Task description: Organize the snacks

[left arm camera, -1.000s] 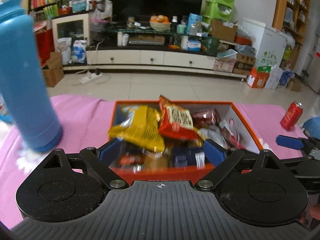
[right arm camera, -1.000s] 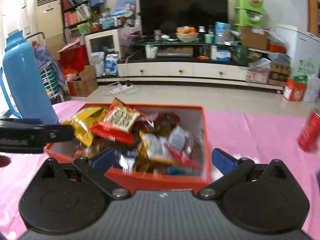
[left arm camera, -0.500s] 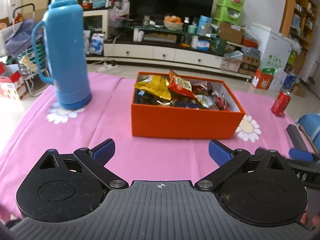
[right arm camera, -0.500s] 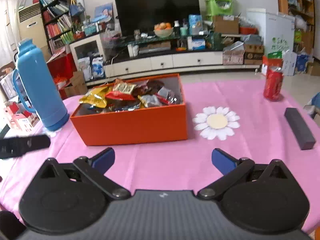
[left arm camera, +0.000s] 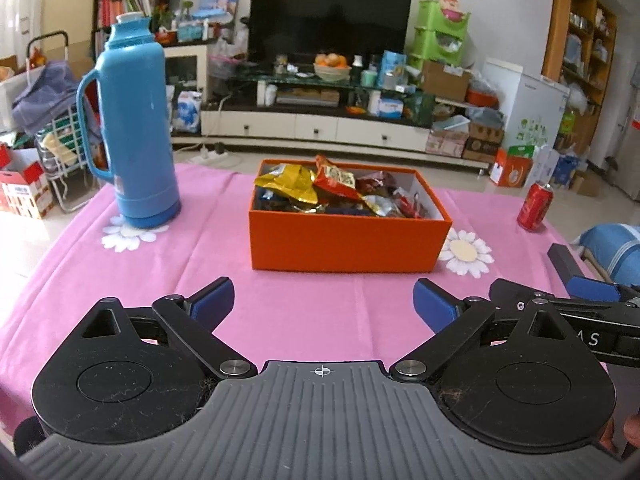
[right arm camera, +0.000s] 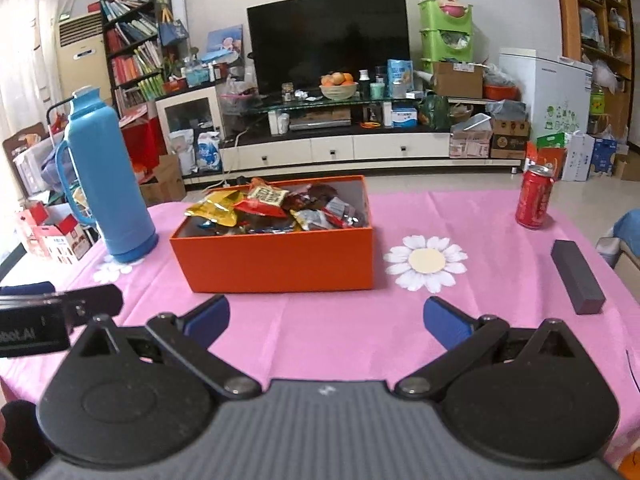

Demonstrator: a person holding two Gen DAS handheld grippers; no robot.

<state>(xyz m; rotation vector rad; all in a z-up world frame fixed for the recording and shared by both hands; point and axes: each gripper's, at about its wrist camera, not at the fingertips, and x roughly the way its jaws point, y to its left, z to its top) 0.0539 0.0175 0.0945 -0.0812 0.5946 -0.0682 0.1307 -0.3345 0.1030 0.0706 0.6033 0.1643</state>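
Note:
An orange box [left arm camera: 344, 242] stands mid-table, filled with several snack packets, a yellow one [left arm camera: 290, 184] and a red one [left arm camera: 334, 180] on top. It also shows in the right wrist view [right arm camera: 280, 260]. My left gripper [left arm camera: 323, 306] is open and empty, well back from the box near the table's front. My right gripper [right arm camera: 326, 318] is open and empty, also back from the box. Each gripper shows at the edge of the other's view.
A tall blue thermos [left arm camera: 134, 128] stands left of the box on the pink tablecloth [left arm camera: 312, 308]. A red can [right arm camera: 534, 198] stands at the far right. A dark bar [right arm camera: 576, 276] lies near the right edge.
Both grippers have pulled back and up from right over the box to the table's front. Both jaws stay open and empty.

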